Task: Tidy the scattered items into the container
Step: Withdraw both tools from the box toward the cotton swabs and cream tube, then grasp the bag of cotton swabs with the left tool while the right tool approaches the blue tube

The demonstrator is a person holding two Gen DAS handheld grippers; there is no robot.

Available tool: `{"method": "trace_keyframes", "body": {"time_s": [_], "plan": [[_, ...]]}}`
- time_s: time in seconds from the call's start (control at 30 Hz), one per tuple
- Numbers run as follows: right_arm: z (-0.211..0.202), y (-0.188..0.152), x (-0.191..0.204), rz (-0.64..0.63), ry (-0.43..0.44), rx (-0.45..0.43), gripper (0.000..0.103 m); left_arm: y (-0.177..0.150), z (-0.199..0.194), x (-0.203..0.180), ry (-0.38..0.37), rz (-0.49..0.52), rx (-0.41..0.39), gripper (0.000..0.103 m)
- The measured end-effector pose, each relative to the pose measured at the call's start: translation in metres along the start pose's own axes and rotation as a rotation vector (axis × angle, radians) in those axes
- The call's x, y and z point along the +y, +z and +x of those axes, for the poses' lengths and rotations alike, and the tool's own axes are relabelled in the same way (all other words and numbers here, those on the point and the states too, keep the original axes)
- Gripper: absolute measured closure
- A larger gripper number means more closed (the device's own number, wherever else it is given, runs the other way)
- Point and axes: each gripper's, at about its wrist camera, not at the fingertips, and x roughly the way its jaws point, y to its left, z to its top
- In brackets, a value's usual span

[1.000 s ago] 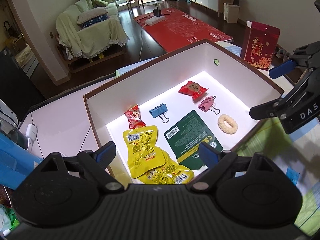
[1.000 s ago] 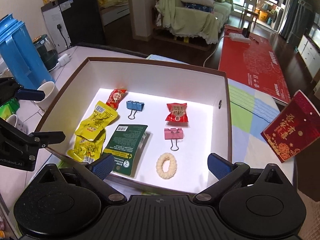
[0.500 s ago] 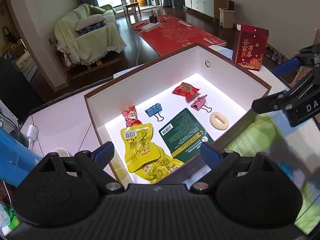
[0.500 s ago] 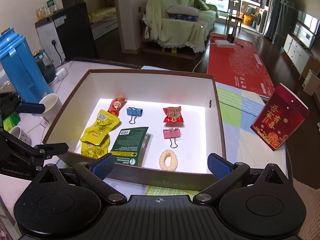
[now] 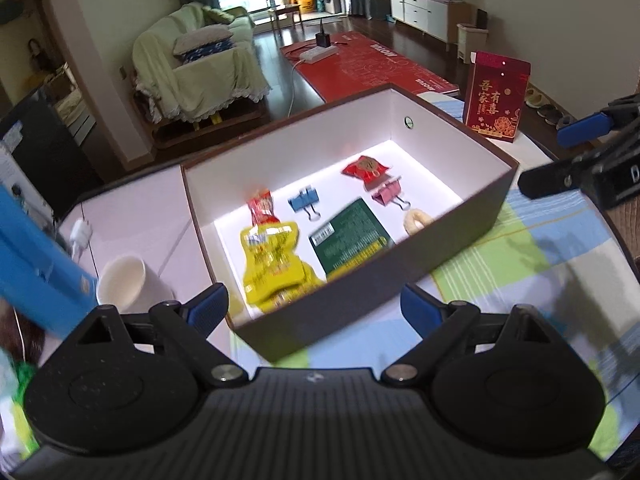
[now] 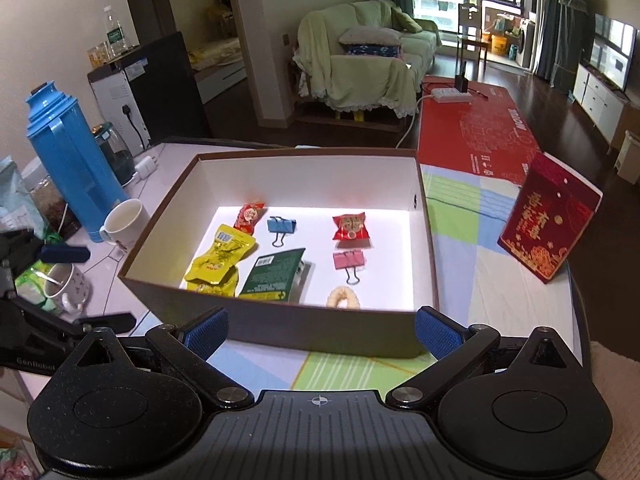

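A brown box [image 6: 280,332] [image 5: 460,220] with a white inside stands on the table. In it lie yellow snack packs [image 6: 222,256] [image 5: 272,256], a green packet [image 6: 276,274] [image 5: 350,236], a blue binder clip [image 6: 281,226] [image 5: 304,202], a pink binder clip [image 6: 349,261] [image 5: 387,193], two red candy packs [image 6: 350,226] [image 6: 249,216], and a ring-shaped biscuit [image 6: 343,298] [image 5: 416,220]. My left gripper [image 5: 314,306] and right gripper [image 6: 320,330] both stand open and empty, in front of the box's near wall.
A blue thermos [image 6: 68,160], a white cup [image 6: 126,220], a patterned mug [image 6: 68,288] and a kettle [image 6: 112,152] stand left of the box. A red gift bag [image 6: 548,220] [image 5: 496,100] stands to its right on the checked cloth [image 6: 480,240].
Both grippers have pulled back and away from the box, which now looks smaller and farther off. The items inside have not moved.
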Motion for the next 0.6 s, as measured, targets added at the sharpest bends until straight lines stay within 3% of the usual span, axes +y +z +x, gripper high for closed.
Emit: {"method": "trace_keyframes", "body": {"time_s": [0.4, 0.6], "plan": [[-0.007, -0.055, -0.042, 0.080, 0.043, 0.059, 0.001, -0.084, 0.008, -0.050, -0.015, -0.079, 0.144, 0.012], [-0.003, -0.080, -0.055, 0.121, 0.057, 0.106, 0.001, -0.105, 0.016, -0.074, -0.026, -0.049, 0.163, 0.014]]}}
